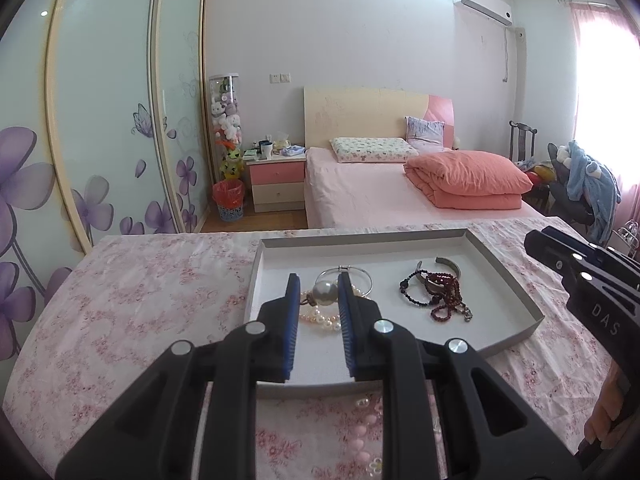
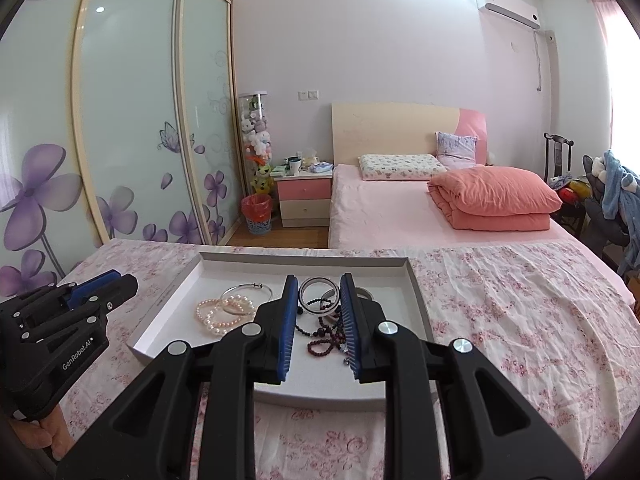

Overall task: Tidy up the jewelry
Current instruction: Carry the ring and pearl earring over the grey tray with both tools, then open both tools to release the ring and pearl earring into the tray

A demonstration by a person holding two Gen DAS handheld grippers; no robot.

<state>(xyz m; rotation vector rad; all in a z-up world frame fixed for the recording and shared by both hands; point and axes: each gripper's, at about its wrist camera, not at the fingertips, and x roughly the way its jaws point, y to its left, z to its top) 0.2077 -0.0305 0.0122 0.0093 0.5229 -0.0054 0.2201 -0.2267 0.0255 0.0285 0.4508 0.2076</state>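
A shallow white tray (image 1: 516,280) lies on a pink floral tablecloth and holds jewelry. In the left wrist view my left gripper (image 1: 319,286) is shut on a large pearl ball (image 1: 325,292), above a pearl bracelet (image 1: 320,320) and a thin silver bangle (image 1: 360,272). To the right lie dark bead strings (image 1: 444,296) and an open metal cuff (image 1: 450,264). In the right wrist view my right gripper (image 2: 319,290) is shut on a clear ring bangle (image 2: 318,294), held above the dark bead strings (image 2: 326,334). The pearl bracelet (image 2: 218,314) and silver bangle (image 2: 248,292) lie left of it.
The tray's near rim (image 2: 320,394) is close under both grippers. A pink bead string (image 1: 366,432) lies on the tablecloth (image 2: 520,320) in front of the tray. A bed (image 1: 380,196), nightstand (image 1: 276,184) and wardrobe doors (image 1: 108,120) stand beyond the table.
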